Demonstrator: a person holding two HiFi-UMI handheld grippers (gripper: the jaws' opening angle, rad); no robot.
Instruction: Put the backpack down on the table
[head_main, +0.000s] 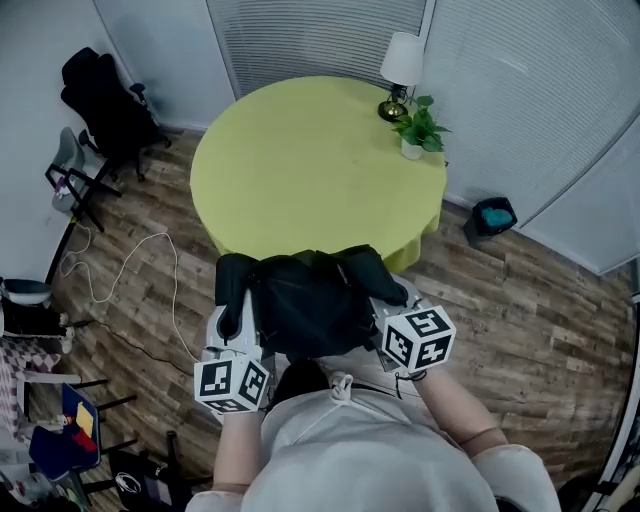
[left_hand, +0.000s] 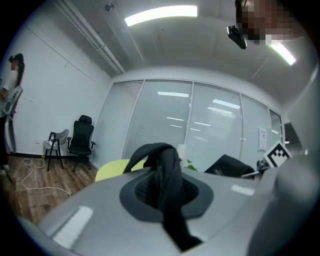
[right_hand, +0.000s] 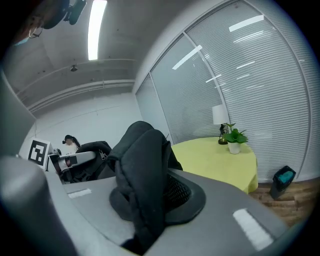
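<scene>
The black backpack (head_main: 305, 300) hangs in front of the person, just short of the near edge of the round yellow table (head_main: 310, 160). My left gripper (head_main: 232, 318) is shut on a thin black strap (left_hand: 167, 175) of the backpack at its left side. My right gripper (head_main: 388, 295) is shut on a padded shoulder strap (right_hand: 142, 170) at its right side. In the left gripper view the strap runs up between the jaws, with the table (left_hand: 112, 169) behind it. In the right gripper view the table (right_hand: 215, 160) lies ahead to the right.
A lamp (head_main: 401, 70) and a potted plant (head_main: 418, 128) stand at the table's far right edge. A black office chair (head_main: 105, 100) is at the back left. A teal bin (head_main: 492, 215) sits on the floor to the right, and a white cable (head_main: 130, 270) lies to the left.
</scene>
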